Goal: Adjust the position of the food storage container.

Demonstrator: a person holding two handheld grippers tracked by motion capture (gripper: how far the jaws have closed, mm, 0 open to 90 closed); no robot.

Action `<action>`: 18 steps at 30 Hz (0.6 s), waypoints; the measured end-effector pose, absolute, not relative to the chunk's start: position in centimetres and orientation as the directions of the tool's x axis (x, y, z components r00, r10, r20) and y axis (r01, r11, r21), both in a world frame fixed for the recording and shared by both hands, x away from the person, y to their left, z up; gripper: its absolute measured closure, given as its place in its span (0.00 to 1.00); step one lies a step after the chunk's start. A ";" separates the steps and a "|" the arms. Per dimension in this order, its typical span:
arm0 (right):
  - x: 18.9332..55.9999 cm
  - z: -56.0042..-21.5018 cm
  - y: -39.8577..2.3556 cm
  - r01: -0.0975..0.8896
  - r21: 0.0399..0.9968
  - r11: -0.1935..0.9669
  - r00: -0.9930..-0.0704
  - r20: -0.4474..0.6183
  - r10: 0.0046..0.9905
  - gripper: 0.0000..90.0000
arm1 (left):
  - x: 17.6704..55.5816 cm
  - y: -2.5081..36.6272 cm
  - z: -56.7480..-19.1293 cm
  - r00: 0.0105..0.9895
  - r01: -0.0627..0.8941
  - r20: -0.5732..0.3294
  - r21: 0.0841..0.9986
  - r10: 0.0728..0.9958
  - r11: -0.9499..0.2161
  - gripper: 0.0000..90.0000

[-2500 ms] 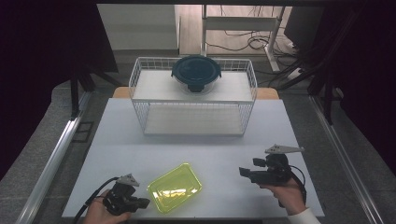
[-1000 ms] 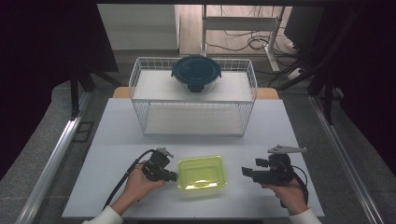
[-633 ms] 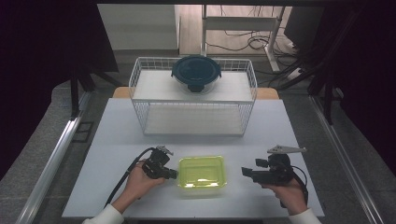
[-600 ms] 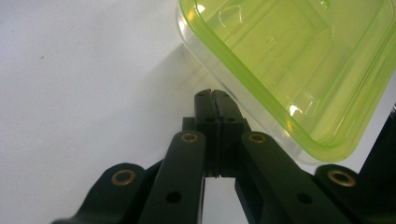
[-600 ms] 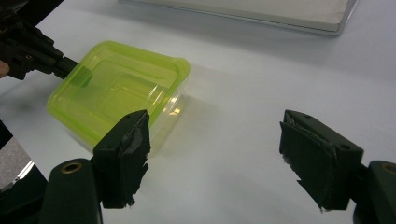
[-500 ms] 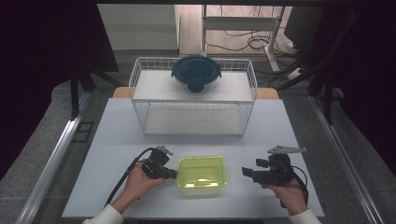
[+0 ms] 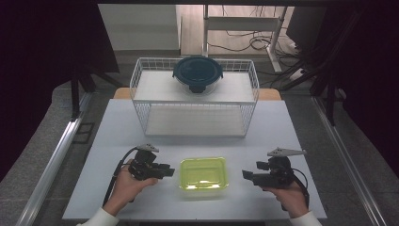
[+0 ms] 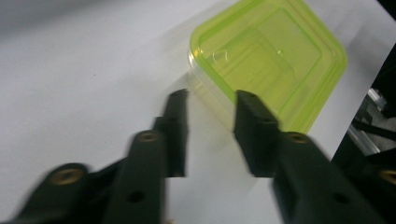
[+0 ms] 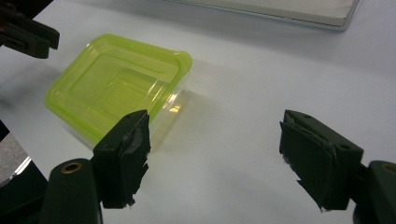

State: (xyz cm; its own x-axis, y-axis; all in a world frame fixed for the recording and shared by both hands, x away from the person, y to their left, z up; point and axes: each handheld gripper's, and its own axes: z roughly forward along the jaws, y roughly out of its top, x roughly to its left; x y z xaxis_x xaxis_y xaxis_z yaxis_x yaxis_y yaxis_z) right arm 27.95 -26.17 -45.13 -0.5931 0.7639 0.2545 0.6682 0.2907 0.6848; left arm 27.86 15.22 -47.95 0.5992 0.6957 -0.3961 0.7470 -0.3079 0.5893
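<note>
two grippers flank the shallow yellow-green translucent plastic container (image 7: 203, 173), which sits flat on the white table (image 7: 117, 122), well in front of the white wire basket (image 7: 195, 96) that holds a round dark-blue lidded glass bowl (image 7: 197, 74). the left gripper (image 7: 168, 171) is just beside the container's left edge, not touching it; in the left gripper view its jaws stand apart with only bare table between them, and they have just been opening. the right gripper (image 7: 245, 175) is near the container's right edge, jaws wide apart, gripping nothing.

the step in hand looks like letting go of the container after placing it. to do that well, the left gripper should draw straight away from the container's left edge, clear of the thin rim, so a pad does not catch the lip and drag or tip the light container. if the right gripper takes over, it should come level toward the container's right wall and bracket the rim squarely before closing, since the wall is slick and sloped.

compared with the earliest frame, the container lay skewed and closer to the table's front-left; now it is squared up and straight in front of the basket. a second ago the left gripper was at the container's left edge; now it is a little off it. the right gripper is where it was.
</note>
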 end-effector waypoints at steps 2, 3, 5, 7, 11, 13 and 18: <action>27.9 -45.2 -26.1 0.669 0.683 0.294 -0.594 0.254 0.763 0.28 | 27.8 15.4 -47.8 0.591 0.751 -0.410 0.593 0.694 -0.289 0.56; 28.0 -45.2 -26.1 0.668 0.683 0.295 -0.595 0.252 0.763 0.28 | 27.8 15.5 -47.7 0.586 0.752 -0.414 0.599 0.696 -0.276 0.52; 28.0 -45.3 -26.1 0.668 0.682 0.298 -0.596 0.251 0.762 0.28 | 27.8 15.8 -47.5 0.585 0.749 -0.422 0.610 0.693 -0.260 0.44; 28.0 -45.4 -26.1 0.670 0.680 0.298 -0.595 0.251 0.763 0.28 | 27.7 16.1 -47.3 0.580 0.749 -0.430 0.615 0.692 -0.246 0.42; 28.1 -45.5 -26.1 0.670 0.678 0.301 -0.596 0.250 0.763 0.28 | 27.6 16.6 -47.1 0.573 0.748 -0.437 0.624 0.693 -0.226 0.37; 28.0 -45.6 -26.0 0.670 0.677 0.305 -0.598 0.249 0.762 0.28 | 27.5 16.8 -47.2 0.568 0.753 -0.446 0.620 0.691 -0.219 0.37; 28.0 -45.7 -25.8 0.672 0.673 0.309 -0.600 0.251 0.759 0.28 | 27.5 17.2 -47.2 0.557 0.758 -0.455 0.621 0.695 -0.201 0.37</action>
